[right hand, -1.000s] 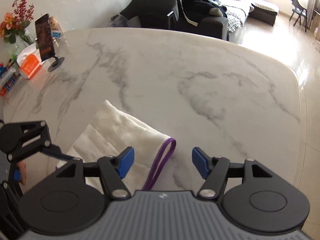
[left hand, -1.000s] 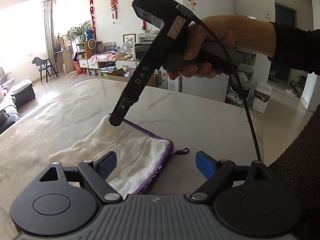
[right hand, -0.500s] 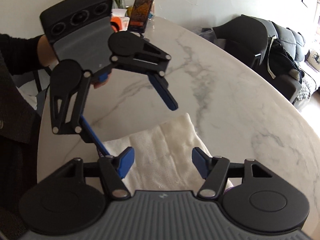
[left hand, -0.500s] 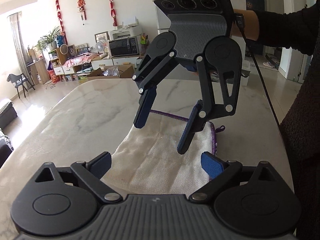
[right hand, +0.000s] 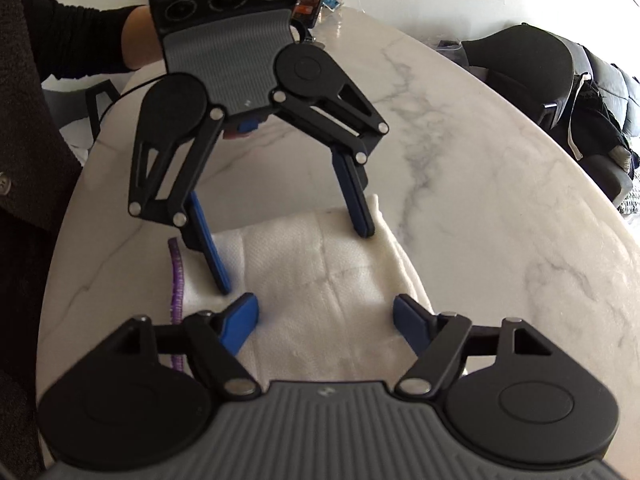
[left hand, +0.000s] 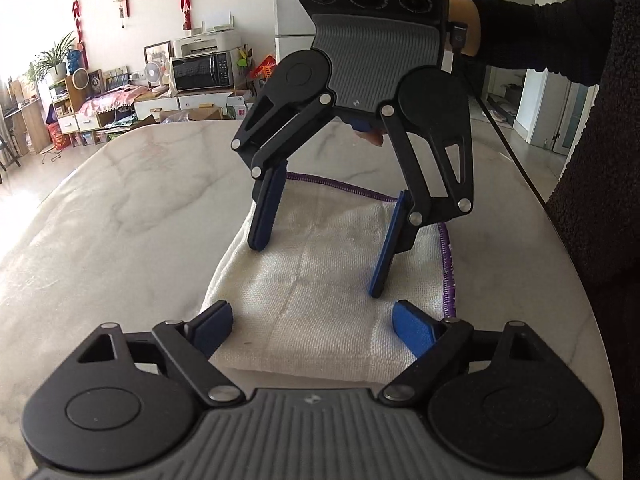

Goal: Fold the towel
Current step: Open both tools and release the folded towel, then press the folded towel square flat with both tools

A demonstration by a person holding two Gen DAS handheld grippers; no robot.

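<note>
Marble counter [left hand: 120, 216] carries a folded white towel [left hand: 320, 280], over whose opposite ends the left gripper [left hand: 312, 324] and right gripper [right hand: 326, 314] face each other, jaws released, the left's having just narrowed, the right's widened.

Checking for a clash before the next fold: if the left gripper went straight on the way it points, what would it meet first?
Most likely the folded white towel with purple trim, lying just under and ahead of the open left gripper. The right gripper faces it above the towel's far end; depth is unclear.
</note>
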